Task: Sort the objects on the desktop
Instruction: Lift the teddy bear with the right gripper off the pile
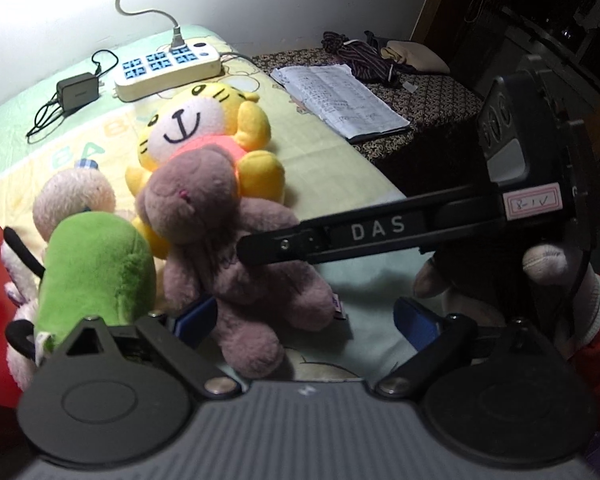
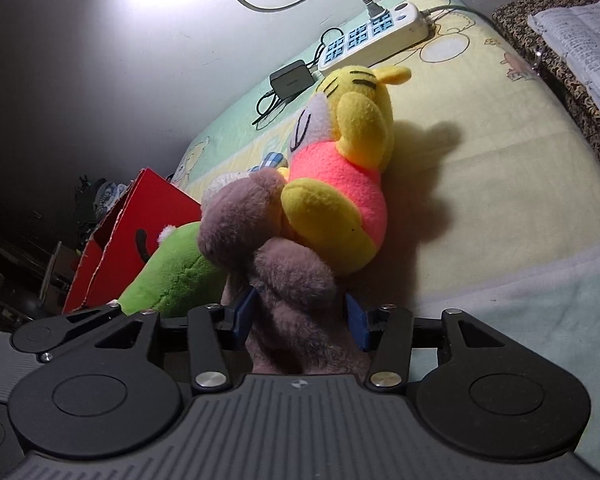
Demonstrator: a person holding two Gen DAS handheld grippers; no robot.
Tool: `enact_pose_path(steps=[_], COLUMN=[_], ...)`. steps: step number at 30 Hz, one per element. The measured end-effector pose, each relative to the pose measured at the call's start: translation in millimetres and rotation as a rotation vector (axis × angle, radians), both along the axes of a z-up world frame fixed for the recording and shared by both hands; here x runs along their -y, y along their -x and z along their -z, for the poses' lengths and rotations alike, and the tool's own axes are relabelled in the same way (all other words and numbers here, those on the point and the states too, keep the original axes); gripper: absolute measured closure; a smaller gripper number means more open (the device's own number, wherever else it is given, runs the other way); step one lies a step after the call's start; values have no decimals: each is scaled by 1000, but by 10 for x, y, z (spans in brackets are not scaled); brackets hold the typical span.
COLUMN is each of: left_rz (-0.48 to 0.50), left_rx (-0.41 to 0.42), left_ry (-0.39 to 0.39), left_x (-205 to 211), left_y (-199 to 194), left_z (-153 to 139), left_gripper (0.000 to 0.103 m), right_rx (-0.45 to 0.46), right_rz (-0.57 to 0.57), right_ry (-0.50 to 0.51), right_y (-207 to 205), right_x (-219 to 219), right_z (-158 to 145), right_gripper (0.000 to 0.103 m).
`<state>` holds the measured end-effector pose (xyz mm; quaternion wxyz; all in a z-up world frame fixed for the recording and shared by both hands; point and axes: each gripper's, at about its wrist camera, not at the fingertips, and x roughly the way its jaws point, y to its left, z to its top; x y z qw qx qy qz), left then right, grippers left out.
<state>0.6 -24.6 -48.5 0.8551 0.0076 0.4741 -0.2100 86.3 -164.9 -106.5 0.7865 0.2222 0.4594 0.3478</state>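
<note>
Plush toys lie in a heap on a blanket (image 2: pixel 500 184) printed in pale green and yellow. Biggest of them is the yellow tiger (image 1: pixel 208 120) in a pink shirt, leaning at the back of the heap. In front of it sits the mauve bear (image 1: pixel 228 240), touching the tiger. A green plush (image 1: pixel 96 268) lies just beside the bear, next to a red box (image 2: pixel 140 232), and a pale pink plush (image 1: pixel 72 196) is behind the green one. The right gripper (image 2: pixel 300 320) has its blue pads pressed on both sides of the mauve bear's body, so it holds the bear. The left gripper (image 1: pixel 304 320) is wide open and holds nothing; its left pad is just beside the bear. Near the wall are a white power strip (image 1: pixel 168 68) and a black charger (image 1: pixel 78 90)
</note>
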Motion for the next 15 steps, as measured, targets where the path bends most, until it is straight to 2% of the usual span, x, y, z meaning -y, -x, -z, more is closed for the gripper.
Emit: enact_pose_path(steps=[2,3,4,6,8,15], left_rz=[4,5,4,-3,-10,-2], left_rx=[-20,-20,-15,-10,-3,-2], left_ry=[4,0,-10,-21,-24,59], left_x=[17,28,42,55,36,-116], left_y=[-15,-14,-16,-16,-11,0], left_z=[37,42,40,28,5,-75], left_gripper=[7,7,7,7,8,8], right_rx=[-41,-56,-65,-67,-78,-52], right_rz=[1,-6,-27,-32,-33,11], right_ry=[-40,-59,-81,-109,-141,-197], right_y=[-46,-58,-62,-51,-32,141], right_x=[-14,-25,-51,-35,33,422], right_z=[79,109,121,101,71,-126], right_gripper=[43,45,56,61,73,79])
